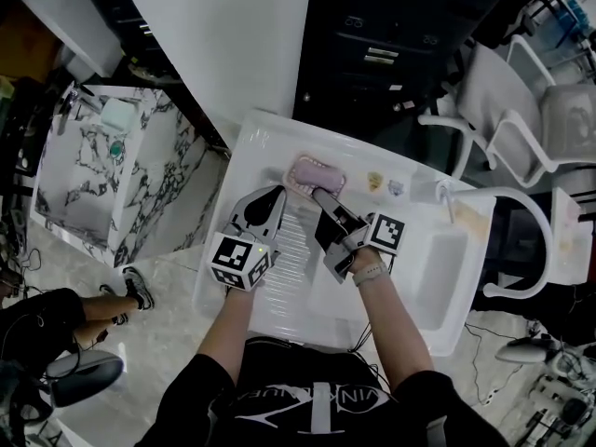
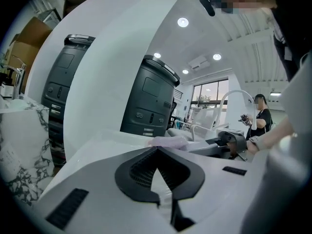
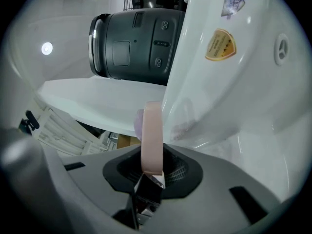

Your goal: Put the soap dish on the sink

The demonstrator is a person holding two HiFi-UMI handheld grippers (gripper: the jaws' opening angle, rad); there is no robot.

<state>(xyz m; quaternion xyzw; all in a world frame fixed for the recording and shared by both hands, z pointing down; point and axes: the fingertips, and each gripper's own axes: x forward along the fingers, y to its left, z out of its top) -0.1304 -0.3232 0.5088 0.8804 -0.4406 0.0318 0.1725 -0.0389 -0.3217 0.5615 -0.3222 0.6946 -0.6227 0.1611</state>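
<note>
A pink soap dish (image 1: 312,173) hangs over the back ledge of the white sink (image 1: 250,138), near the wall. My right gripper (image 1: 322,196) is shut on the dish's near rim; in the right gripper view the pink rim (image 3: 152,130) stands edge-on between the jaws, with the sink's white wall (image 3: 234,96) close behind. My left gripper (image 1: 277,194) hovers just left of the dish, its jaws together and holding nothing. In the left gripper view the dish (image 2: 168,141) lies just beyond the jaws, and the right gripper (image 2: 233,141) shows to its right.
Two small stickers (image 1: 375,181) sit on the sink's back ledge, with a faucet (image 1: 445,198) to the right over the basin (image 1: 440,277). A marble counter (image 1: 102,175) stands at left, black machines (image 1: 391,45) behind, white chairs (image 1: 521,128) at right. Another person's leg and shoe (image 1: 136,289) rest on the floor.
</note>
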